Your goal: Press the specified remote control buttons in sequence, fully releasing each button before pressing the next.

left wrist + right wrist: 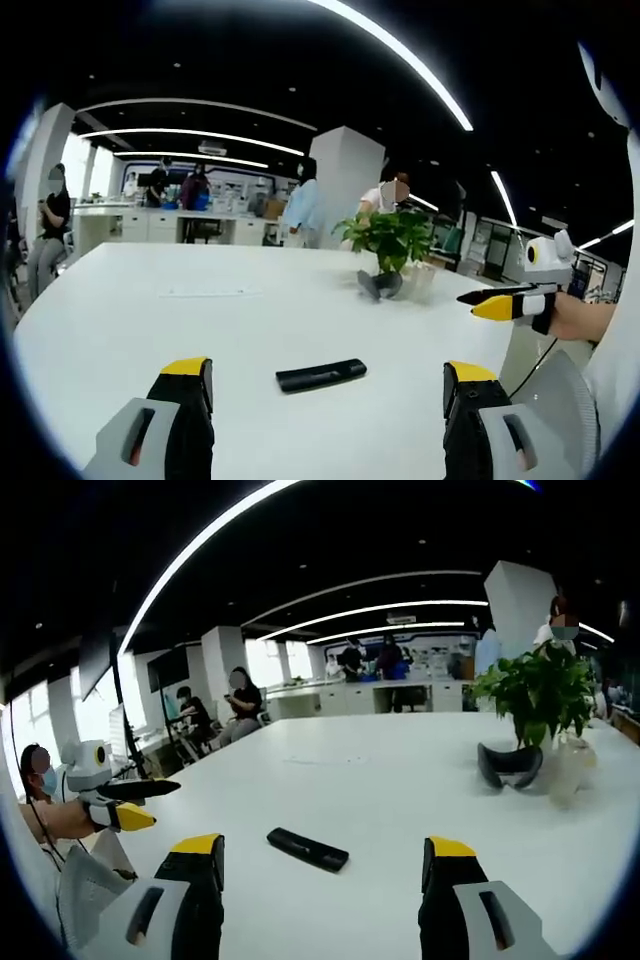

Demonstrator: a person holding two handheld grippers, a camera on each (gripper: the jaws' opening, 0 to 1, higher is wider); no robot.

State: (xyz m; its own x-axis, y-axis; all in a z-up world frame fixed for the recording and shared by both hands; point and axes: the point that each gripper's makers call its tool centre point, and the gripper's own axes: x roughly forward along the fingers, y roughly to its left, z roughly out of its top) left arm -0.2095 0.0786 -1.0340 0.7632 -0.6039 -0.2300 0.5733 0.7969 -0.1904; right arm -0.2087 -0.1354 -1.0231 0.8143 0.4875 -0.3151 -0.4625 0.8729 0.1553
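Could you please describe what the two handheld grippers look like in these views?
Each gripper has black jaws capped with yellow tips, rising from grey housings marked with a red slot. The left gripper and the right gripper look alike. Seen from the side, the right gripper carries a white, rounded camera box, and a thin dark cable hangs beneath it.

Both views low, sharing remote (321,375) (307,849), plant (390,238) (538,692)

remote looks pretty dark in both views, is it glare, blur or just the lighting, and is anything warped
Left gripper view: the remote is sharp but reads as a plain black bar, buttons unreadable; ceiling light strips bow with fisheye curvature. Right gripper view: the remote is equally dark against the bright white table, no glare on it; the far background is soft.
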